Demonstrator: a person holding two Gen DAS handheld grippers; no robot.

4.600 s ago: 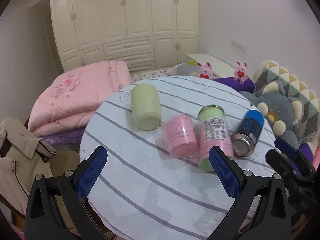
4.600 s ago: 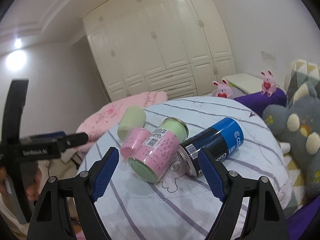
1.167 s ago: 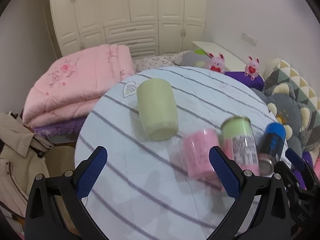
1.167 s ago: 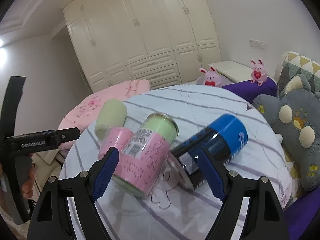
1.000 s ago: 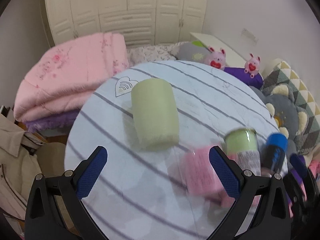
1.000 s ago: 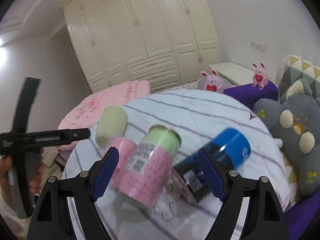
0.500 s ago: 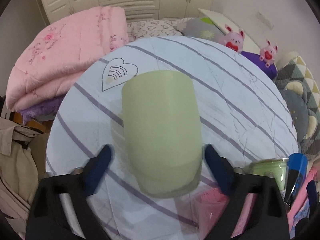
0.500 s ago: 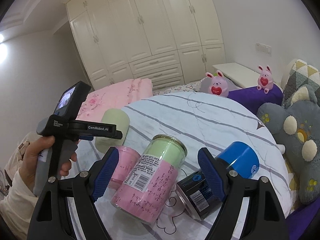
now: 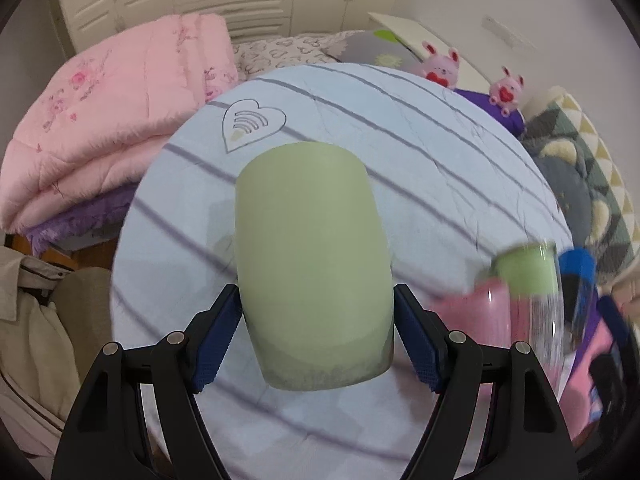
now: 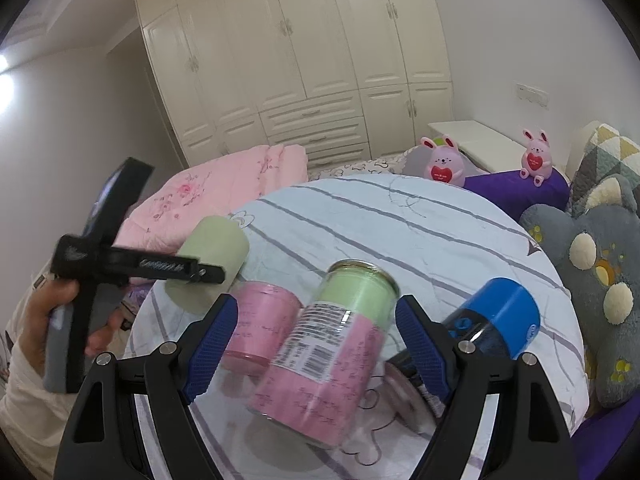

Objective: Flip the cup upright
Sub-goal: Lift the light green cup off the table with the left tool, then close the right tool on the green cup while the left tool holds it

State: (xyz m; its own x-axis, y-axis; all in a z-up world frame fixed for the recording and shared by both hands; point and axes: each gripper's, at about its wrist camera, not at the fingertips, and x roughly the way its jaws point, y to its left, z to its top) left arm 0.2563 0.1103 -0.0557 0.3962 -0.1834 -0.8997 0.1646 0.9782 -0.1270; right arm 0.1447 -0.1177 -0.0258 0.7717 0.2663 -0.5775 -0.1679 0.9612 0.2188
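A pale green cup (image 9: 312, 264) lies on its side on the round striped table (image 9: 400, 152), its base toward the far edge and its rim toward me. My left gripper (image 9: 316, 336) has closed its blue pads against both sides of the cup near the rim. In the right wrist view the cup (image 10: 208, 264) shows at the left with the left gripper (image 10: 200, 272) around it. My right gripper (image 10: 316, 344) is open and empty, hovering over a pink-and-green jar (image 10: 324, 352).
A pink cup (image 10: 260, 328), the glass jar and a blue can (image 10: 488, 324) lie on their sides at the table's near right. A folded pink quilt (image 9: 104, 112) lies left of the table. Plush toys (image 10: 592, 280) and cushions are at the right.
My left gripper moved forward to the green cup and its pads closed against the cup's sides. The right gripper shifted slightly and stays open.
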